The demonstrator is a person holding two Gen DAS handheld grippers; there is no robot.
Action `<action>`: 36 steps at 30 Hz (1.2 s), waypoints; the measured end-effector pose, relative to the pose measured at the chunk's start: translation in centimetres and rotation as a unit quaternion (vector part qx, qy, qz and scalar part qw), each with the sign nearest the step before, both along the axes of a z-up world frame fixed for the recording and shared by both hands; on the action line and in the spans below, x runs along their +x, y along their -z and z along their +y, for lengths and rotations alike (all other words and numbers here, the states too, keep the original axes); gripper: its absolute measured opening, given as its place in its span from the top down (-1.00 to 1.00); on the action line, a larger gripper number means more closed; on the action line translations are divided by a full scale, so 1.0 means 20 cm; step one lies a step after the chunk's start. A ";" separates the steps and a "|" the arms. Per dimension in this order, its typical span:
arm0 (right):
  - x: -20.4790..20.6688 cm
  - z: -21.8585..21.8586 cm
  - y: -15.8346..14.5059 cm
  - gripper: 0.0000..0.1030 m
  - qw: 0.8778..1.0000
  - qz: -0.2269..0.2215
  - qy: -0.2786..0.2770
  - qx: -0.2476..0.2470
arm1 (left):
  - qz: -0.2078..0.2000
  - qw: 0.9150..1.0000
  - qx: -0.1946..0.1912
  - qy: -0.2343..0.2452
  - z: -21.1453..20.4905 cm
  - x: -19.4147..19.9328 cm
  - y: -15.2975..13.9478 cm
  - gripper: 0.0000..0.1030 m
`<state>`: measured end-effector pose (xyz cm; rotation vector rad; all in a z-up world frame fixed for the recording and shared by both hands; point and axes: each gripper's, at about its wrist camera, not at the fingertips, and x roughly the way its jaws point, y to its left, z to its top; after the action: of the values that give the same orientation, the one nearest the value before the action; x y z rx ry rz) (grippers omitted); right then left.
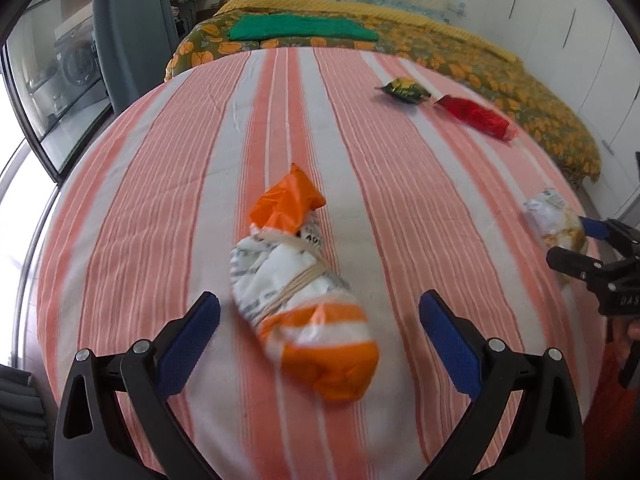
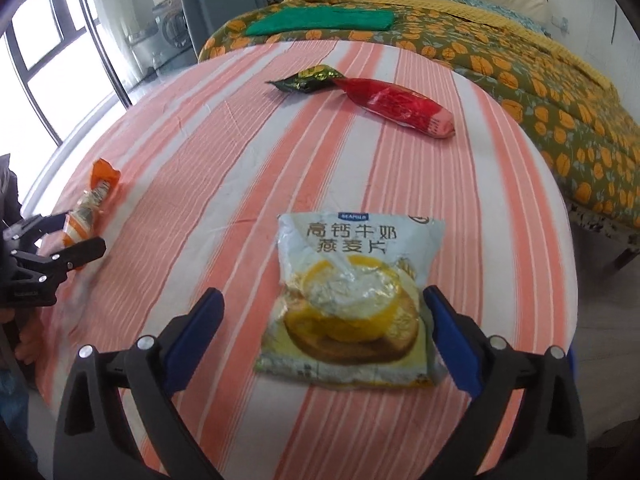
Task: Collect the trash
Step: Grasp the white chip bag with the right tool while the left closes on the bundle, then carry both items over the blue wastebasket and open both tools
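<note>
Left wrist view: left gripper (image 1: 319, 322) jaws gape wide around the orange-and-white wrapper (image 1: 304, 288), untouched; right gripper (image 2: 323, 320) jaws equally wide, oatmeal packet (image 2: 352, 300) between them toward 3 o'clock.

My two wrist views, side by side over the bed (image 1: 180, 184).
Both look steeply down and forward, close; each catches the other tool at its edge, sharing the red wrapper (image 2: 396, 106).

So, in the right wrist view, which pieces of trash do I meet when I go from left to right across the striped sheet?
Orange and white wrapper → dark green and gold wrapper → white and yellow oat packet → red wrapper. The packet lies near, between the open right gripper's fingers; the green and red wrappers lie far.
</note>
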<state>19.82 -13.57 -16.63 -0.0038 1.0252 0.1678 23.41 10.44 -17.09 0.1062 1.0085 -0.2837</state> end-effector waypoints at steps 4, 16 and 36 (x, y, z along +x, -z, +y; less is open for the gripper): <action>0.03 -0.02 0.02 -0.24 1.000 -0.001 0.017 -0.018 | -0.008 1.000 0.024 -0.015 -0.01 0.02 0.02 -0.87; -0.13 -0.18 -0.11 0.08 0.995 -0.014 0.001 0.095 | -0.026 1.000 0.003 0.006 -0.09 -0.06 -0.06 -0.03; -0.62 -1.31 -0.07 0.08 0.975 -0.046 0.169 0.139 | -0.005 0.970 -0.096 0.222 -1.41 -0.54 -0.28 -0.04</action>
<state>7.51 -39.67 -15.20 0.4114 0.8894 -0.0015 12.70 -17.78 -11.41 0.1577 0.9358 -0.7878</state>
